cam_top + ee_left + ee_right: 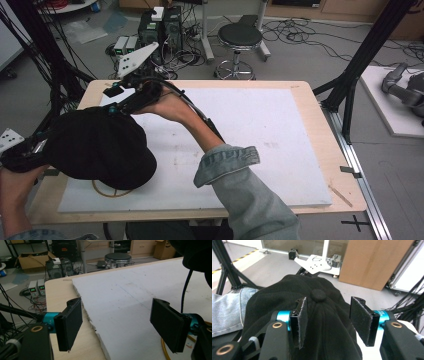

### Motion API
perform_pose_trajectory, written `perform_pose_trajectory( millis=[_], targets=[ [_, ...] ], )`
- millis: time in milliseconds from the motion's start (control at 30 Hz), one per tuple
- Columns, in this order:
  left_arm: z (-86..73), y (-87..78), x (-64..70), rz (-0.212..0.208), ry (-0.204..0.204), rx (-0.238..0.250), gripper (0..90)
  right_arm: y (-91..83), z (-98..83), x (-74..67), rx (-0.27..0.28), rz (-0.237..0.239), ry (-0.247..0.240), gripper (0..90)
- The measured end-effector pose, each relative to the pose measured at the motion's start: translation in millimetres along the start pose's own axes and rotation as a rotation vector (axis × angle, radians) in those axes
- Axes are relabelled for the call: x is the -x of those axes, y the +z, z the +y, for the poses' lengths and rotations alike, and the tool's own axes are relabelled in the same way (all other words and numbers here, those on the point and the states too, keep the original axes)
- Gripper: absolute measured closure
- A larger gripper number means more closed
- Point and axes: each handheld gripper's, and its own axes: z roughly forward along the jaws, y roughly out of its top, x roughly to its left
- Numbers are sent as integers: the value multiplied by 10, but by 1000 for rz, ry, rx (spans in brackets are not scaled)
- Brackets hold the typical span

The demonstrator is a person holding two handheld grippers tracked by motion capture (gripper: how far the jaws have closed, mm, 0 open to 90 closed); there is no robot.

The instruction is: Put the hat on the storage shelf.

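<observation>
Cloth dominates the high view: a round black cap (102,147) sits at the left of the white foam board (260,130) on the wooden table (325,150), over a thin yellow ring (107,191). Left gripper view: the left gripper (120,325) has flat black pads wide apart over the board's ragged edge. Right gripper view: the right gripper (329,320) gapes around the cap's crown button (318,295), gripping nothing.

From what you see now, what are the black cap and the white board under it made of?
The black cap looks like matte woven cloth, with seams meeting at a top button. The white board seems to be foam: its edge is ragged and crumbly.
</observation>
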Motion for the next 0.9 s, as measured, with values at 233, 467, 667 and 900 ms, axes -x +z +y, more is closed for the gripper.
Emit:
perform_pose_trajectory(
  millis=[233,467,667,900],
  targets=[
    [15,15,9,-3,-1,6,262,-297,-140,49,16,-67,33,461],
    [16,45,9,-5,0,1,263,-606,-315,86,35,-140,65,428],
    [30,88,11,-11,3,0,262,-914,-489,86,45,-210,99,394],
    [35,153,23,-22,6,-9,262,-1273,-565,50,34,-276,141,333]
  ],
)
